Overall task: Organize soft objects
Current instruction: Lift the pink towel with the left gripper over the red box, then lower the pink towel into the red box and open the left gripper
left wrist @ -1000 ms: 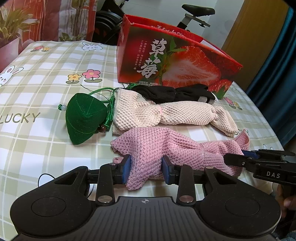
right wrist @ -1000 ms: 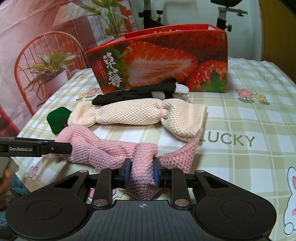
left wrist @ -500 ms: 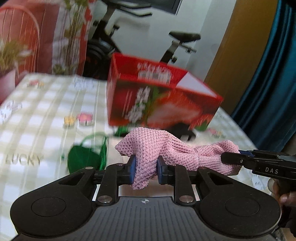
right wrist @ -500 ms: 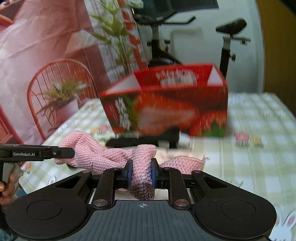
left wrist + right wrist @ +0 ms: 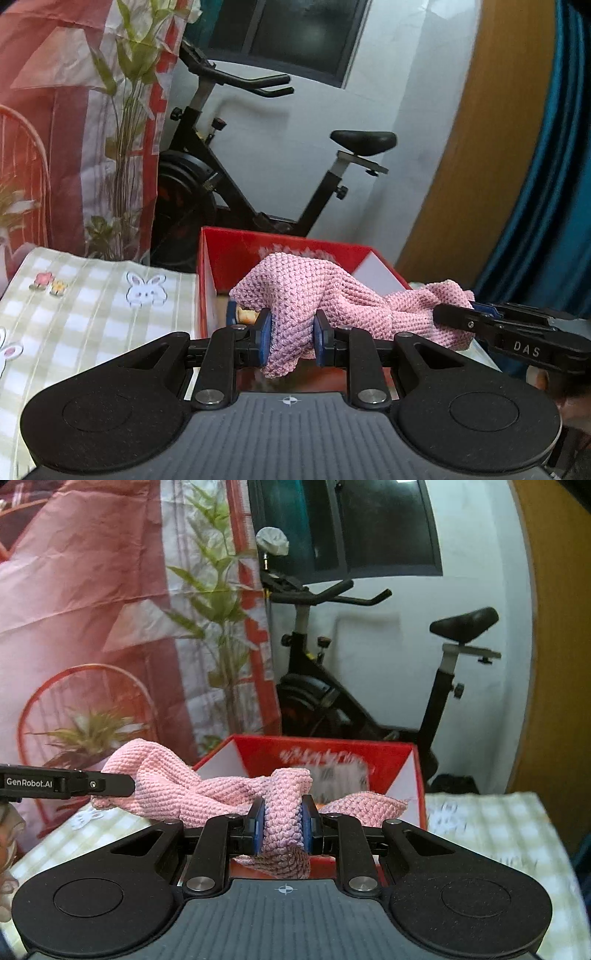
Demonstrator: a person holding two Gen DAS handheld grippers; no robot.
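behind the pink cloth (image 5: pixel 314 295), red box (image 5: pixel 236 251) interior mostly hidden.

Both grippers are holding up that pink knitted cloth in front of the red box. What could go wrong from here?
The pink cloth is pinched only at two bunched spots by the left gripper and right gripper, so it might slip free. Its loose ends hang low and could catch on the red box rim, draping over the edge instead of dropping inside.
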